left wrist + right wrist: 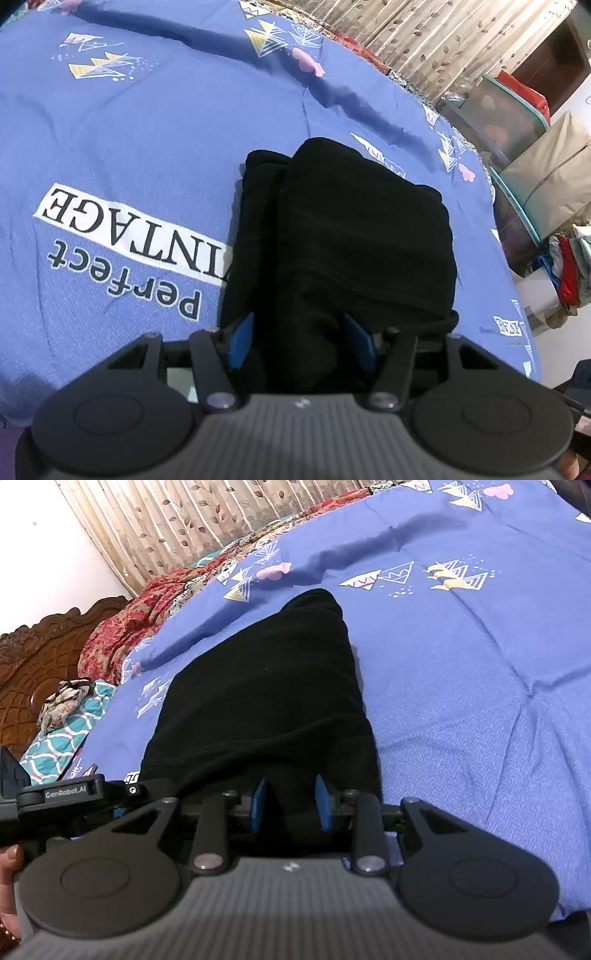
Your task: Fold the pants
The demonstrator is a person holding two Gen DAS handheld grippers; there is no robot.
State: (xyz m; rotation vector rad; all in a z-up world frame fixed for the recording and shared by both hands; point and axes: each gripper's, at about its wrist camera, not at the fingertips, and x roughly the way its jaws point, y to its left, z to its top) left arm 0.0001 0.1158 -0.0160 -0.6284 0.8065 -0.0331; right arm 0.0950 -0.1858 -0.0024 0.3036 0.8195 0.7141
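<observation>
Black pants (pixel 362 221) lie folded into a thick, compact bundle on a blue printed bedsheet (pixel 147 147). My left gripper (pixel 299 339) sits at the bundle's near edge, and dark cloth fills the gap between its blue pads (pixel 240 339). In the right wrist view the same pants (pixel 266 686) stretch away from my right gripper (pixel 290 805), whose blue pads (pixel 321 805) stand closer together with a fold of the near edge pinched between them. The left gripper's body (pixel 59 794) shows beside it at the left, with a person's hand (pixel 7 867) below it.
Lidded storage boxes (pixel 506 118) and a pile of clothes (pixel 569 269) stand past the bed's right edge. A leaf-print curtain (pixel 166 524), a carved wooden headboard (pixel 33 664), a red patterned blanket (pixel 122 635) and a teal pillow (pixel 62 738) lie at the far left.
</observation>
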